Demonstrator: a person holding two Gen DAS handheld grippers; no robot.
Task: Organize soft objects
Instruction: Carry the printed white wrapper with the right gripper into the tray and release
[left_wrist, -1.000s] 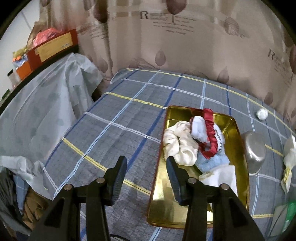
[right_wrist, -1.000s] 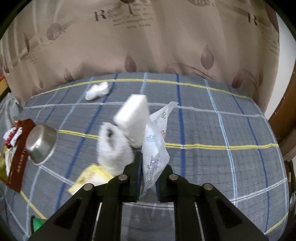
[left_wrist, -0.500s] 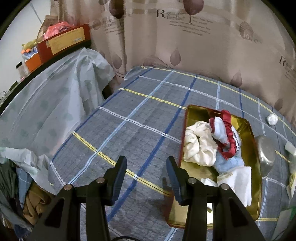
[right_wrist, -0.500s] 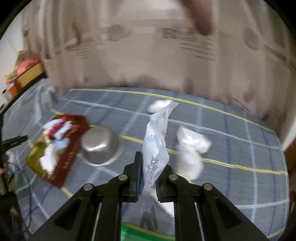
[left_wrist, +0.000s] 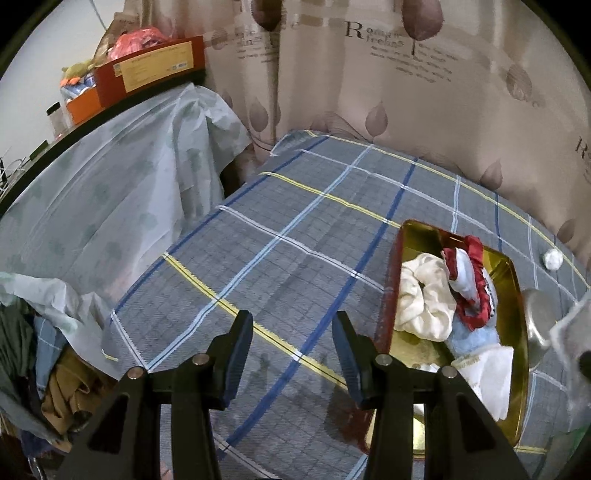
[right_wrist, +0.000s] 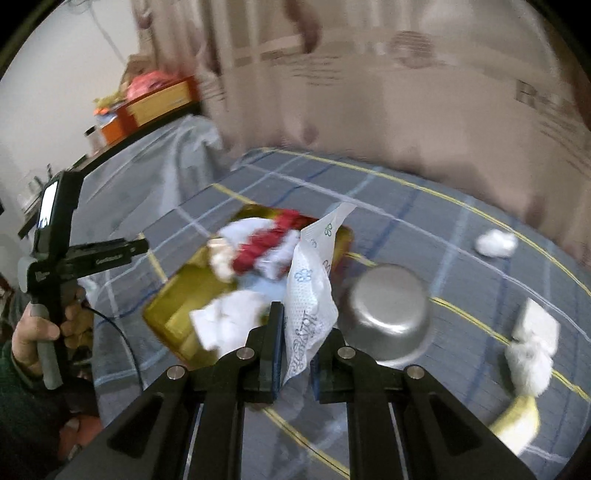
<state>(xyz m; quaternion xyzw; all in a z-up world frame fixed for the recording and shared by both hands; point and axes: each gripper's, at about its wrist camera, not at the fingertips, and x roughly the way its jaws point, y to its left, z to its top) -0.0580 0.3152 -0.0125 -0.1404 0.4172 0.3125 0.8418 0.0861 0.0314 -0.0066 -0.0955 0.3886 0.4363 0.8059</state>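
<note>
My right gripper is shut on a white tissue packet printed with small flowers, held in the air just right of the gold tray. The gold tray holds a cream scrunchie, a red-trimmed cloth, a light blue cloth and a white cloth. My left gripper is open over bare plaid cloth, left of the tray, with nothing between its fingers. In the right wrist view the left gripper shows at the far left, held by a hand.
An upturned steel bowl sits right of the tray. A white wad, a white sponge block, a fluffy white piece and a yellow packet lie on the plaid-covered table. A sheet-draped surface and boxes stand left.
My right gripper has swung left with the tissue packet, from beside the sponge to beside the tray. My left gripper has drifted left, off the tray's edge.
</note>
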